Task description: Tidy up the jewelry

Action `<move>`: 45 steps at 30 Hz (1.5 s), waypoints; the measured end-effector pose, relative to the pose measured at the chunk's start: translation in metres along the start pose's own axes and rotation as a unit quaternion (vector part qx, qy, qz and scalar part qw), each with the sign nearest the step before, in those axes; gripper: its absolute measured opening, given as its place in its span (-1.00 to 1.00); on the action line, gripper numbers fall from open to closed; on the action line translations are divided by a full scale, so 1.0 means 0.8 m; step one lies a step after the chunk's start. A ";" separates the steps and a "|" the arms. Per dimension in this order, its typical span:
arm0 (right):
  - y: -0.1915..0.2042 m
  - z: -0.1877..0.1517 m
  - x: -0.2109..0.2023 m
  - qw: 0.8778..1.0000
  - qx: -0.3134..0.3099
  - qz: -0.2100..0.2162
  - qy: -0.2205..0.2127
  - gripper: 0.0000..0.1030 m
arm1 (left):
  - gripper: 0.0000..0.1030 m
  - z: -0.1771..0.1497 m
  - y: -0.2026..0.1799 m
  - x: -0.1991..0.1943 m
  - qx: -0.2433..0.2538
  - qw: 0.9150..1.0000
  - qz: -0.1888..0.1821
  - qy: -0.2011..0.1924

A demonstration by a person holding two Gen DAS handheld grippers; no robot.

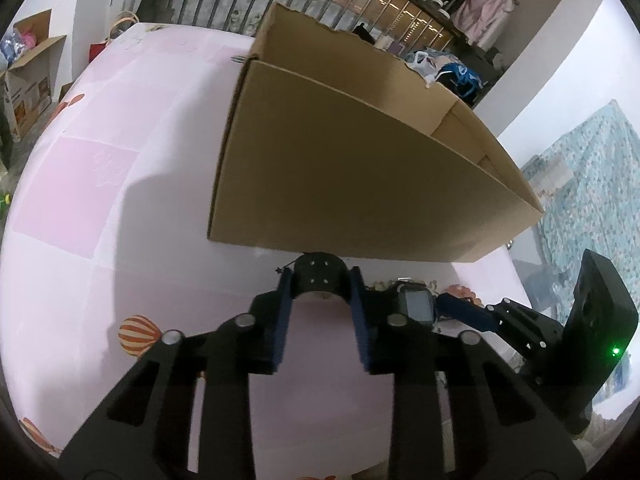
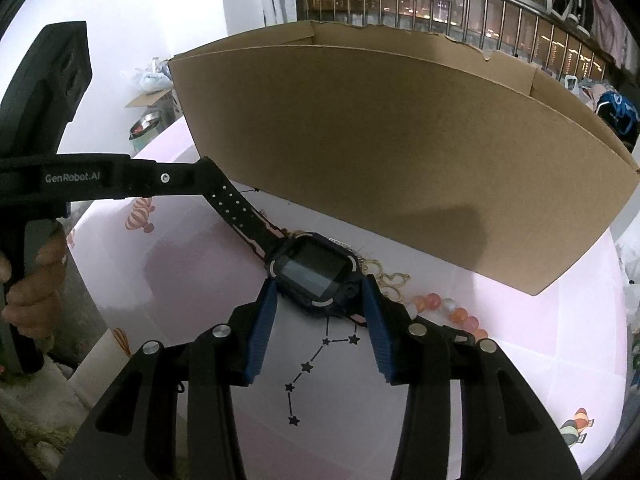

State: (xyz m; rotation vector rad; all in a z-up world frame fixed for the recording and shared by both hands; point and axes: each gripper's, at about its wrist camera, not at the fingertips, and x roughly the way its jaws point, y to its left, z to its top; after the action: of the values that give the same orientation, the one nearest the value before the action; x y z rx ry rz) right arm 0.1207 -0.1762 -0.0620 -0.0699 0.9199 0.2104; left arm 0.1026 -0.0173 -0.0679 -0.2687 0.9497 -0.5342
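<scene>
1. We see a pink-covered desk (image 2: 560, 320) printed with balloons and a star pattern, carrying everything here.
2. A large open cardboard box (image 1: 340, 168) stands at the far side of the desk, its near wall just beyond both tongs.
3. Our left tongs (image 1: 320, 280) are closed on the black perforated strap (image 1: 318, 276) of a smartwatch (image 2: 312, 272); the curved strap sits between the blue pads, pressed on both sides, close to the box wall. In the right wrist view these tongs reach in from the left, with a hand (image 2: 36, 284) on the handle.
4. Our right tongs (image 2: 320, 296) straddle the watch's dark square body, a blue pad on each side. The pads seem to touch its edges, so we read them as gripping the watch.
5. Gold heart-shaped rings (image 2: 386, 276) lie just right of the watch, touching or nearly so.
6. A strand of orange and pale beads (image 2: 452, 312) lies beside the right pad, partly hidden behind the tongs.
</scene>
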 end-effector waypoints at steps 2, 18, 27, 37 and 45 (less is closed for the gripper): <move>0.000 0.000 0.000 1.000 0.000 0.000 0.000 -0.17 | -0.66 0.000 -0.004 0.000 0.008 1.000 0.000 -0.002; -0.030 -0.021 -0.021 0.999 0.032 0.006 0.023 -0.52 | -0.75 -0.010 -0.018 -0.007 0.067 0.997 0.039 -0.009; -0.066 -0.016 -0.024 0.996 0.061 -0.050 0.032 -0.71 | -0.75 -0.010 -0.017 -0.004 0.072 0.996 0.042 -0.008; -0.099 -0.008 -0.022 0.989 0.097 -0.112 0.027 -0.71 | -0.75 -0.012 -0.015 -0.003 0.072 0.996 0.043 -0.005; -0.108 -0.004 -0.026 0.988 0.108 -0.111 0.022 -0.71 | -0.75 -0.015 -0.010 -0.004 0.070 0.997 0.046 0.000</move>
State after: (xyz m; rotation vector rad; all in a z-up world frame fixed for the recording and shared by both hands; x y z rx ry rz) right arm 0.1243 -0.2643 -0.0501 0.0237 0.9666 -0.0973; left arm 0.0885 -0.0221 -0.0689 -0.0995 0.9154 -0.5135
